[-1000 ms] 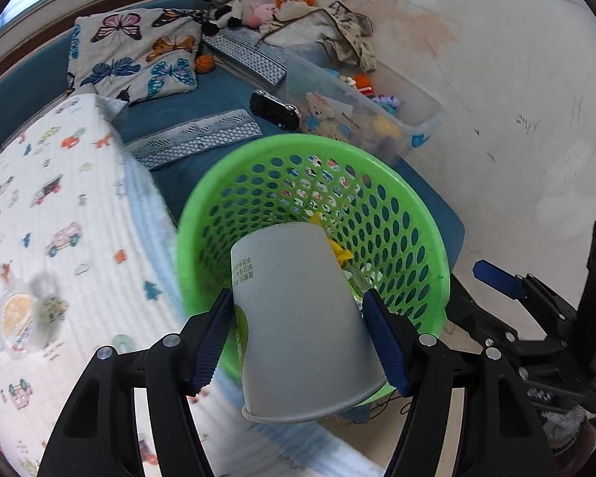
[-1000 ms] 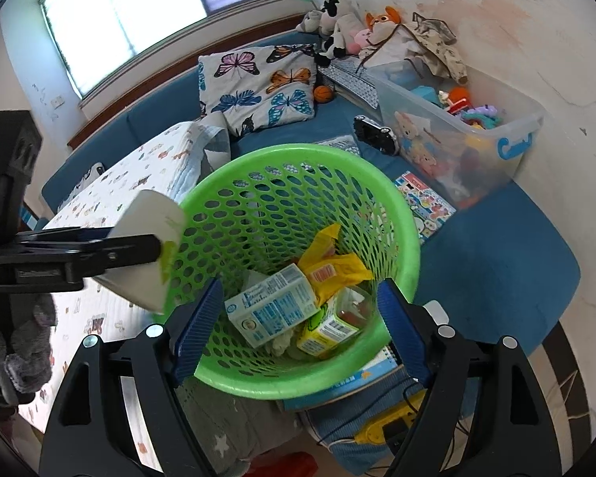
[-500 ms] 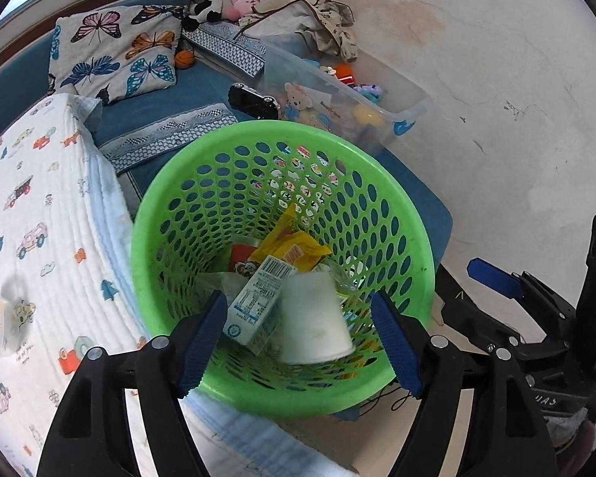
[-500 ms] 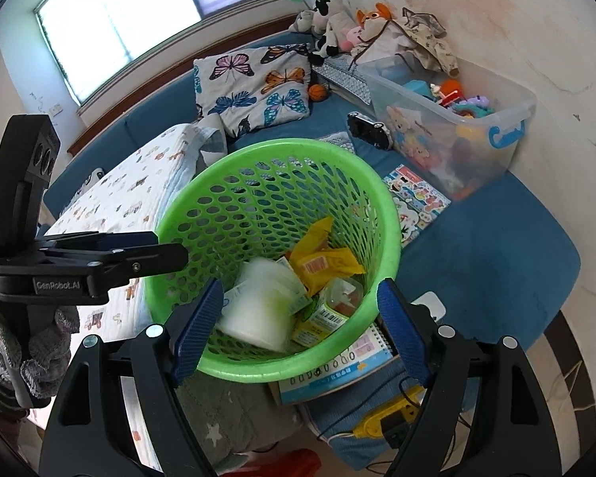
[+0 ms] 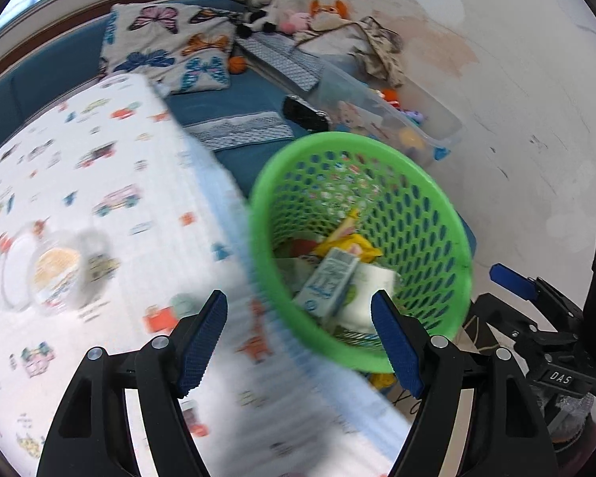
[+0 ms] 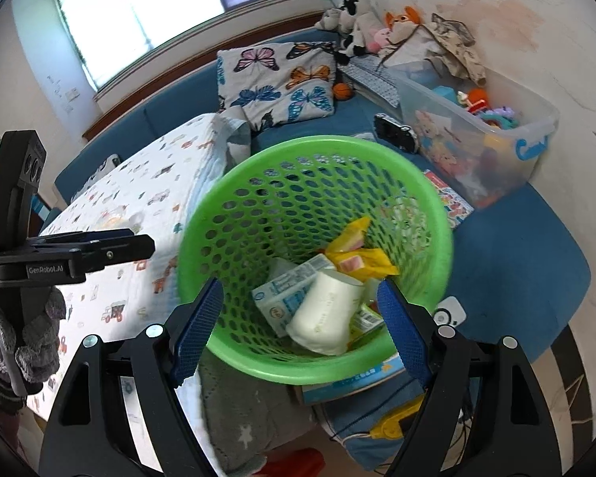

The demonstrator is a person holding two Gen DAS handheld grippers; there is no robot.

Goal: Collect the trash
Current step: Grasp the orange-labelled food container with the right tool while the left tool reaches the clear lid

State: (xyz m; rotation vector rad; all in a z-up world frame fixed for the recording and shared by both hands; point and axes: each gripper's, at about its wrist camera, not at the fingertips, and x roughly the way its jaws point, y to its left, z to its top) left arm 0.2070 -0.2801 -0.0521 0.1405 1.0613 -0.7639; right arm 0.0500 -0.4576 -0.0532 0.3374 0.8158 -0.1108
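Note:
The green perforated basket stands beside the bed. In it lie a white paper cup on its side, a milk carton and yellow wrappers. My left gripper is open and holds nothing, over the blanket edge just left of the basket. My right gripper hangs open above the basket's near rim and grips nothing. A clear plastic container, blurred, lies on the blanket at the left.
A car-print blanket covers the bed at the left. Behind the basket are a butterfly pillow, plush toys, a black console and a clear toy bin. A book lies under the basket. The wall is close on the right.
My left gripper opened and let the paper cup go; the cup now lies in the basket. That gripper then swung left over the blanket. The right gripper stayed open over the basket.

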